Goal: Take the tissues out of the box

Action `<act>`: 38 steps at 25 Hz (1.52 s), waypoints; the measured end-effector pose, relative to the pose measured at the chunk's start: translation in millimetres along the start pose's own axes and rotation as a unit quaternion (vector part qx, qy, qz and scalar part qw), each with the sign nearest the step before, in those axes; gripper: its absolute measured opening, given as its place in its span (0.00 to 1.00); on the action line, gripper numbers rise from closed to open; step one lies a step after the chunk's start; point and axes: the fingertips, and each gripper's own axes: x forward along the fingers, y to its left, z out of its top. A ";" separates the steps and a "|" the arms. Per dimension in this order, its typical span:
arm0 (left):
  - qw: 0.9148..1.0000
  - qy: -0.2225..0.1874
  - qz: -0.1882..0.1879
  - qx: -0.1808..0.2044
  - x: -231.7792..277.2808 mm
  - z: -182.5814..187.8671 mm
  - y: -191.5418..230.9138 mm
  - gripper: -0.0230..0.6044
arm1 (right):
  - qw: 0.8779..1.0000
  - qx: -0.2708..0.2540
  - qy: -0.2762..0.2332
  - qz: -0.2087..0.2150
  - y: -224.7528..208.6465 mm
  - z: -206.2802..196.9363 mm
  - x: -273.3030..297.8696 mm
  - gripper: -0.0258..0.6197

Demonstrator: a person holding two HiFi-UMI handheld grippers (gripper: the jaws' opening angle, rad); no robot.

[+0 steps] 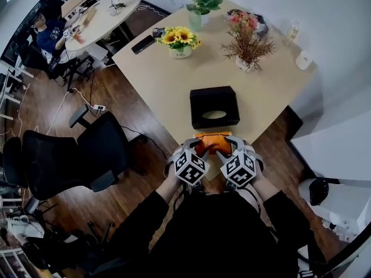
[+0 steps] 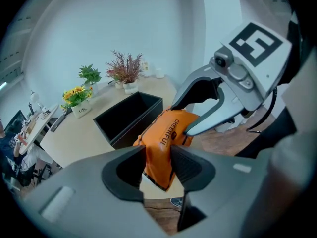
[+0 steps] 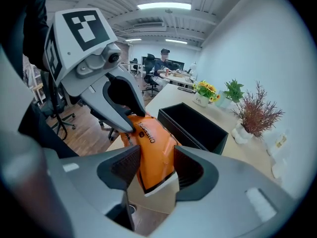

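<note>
An orange plastic tissue pack (image 1: pixel 212 140) hangs just above the table's near edge, in front of the black tissue box (image 1: pixel 214 107). The box stands open-topped on the beige table (image 1: pixel 162 80). My left gripper (image 1: pixel 197 145) is shut on the pack's left end, and my right gripper (image 1: pixel 228 144) is shut on its right end. In the left gripper view the pack (image 2: pixel 163 138) is pinched between the left gripper's (image 2: pixel 157 157) pads, with the box (image 2: pixel 130 117) behind it. The right gripper view shows the right gripper (image 3: pixel 154 165) clamping the pack (image 3: pixel 151 143) beside the box (image 3: pixel 194 125).
A sunflower pot (image 1: pixel 180 40), a green plant (image 1: pixel 202 2), a dried-branch vase (image 1: pixel 248 50), a dark phone (image 1: pixel 142 44) and a white object (image 1: pixel 303 60) sit on the table's far part. A black office chair (image 1: pixel 72 152) stands on the left. A person (image 1: pixel 49 35) sits at a round table far off.
</note>
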 end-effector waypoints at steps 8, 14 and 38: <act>1.000 0.027 0.001 0.007 34.2 -12.5 -0.1 0.26 | 0.999 0.029 -0.009 0.018 -4.8 -26.5 28.1 0.37; 0.999 0.002 -0.020 -0.032 38.0 -14.1 5.0 0.26 | 0.999 0.042 -0.016 0.030 -7.0 -26.7 32.3 0.37; 0.952 -0.197 -0.019 -0.233 -53.5 3.6 27.1 0.40 | 0.949 0.243 -0.198 0.029 -65.8 -1.5 -57.0 0.32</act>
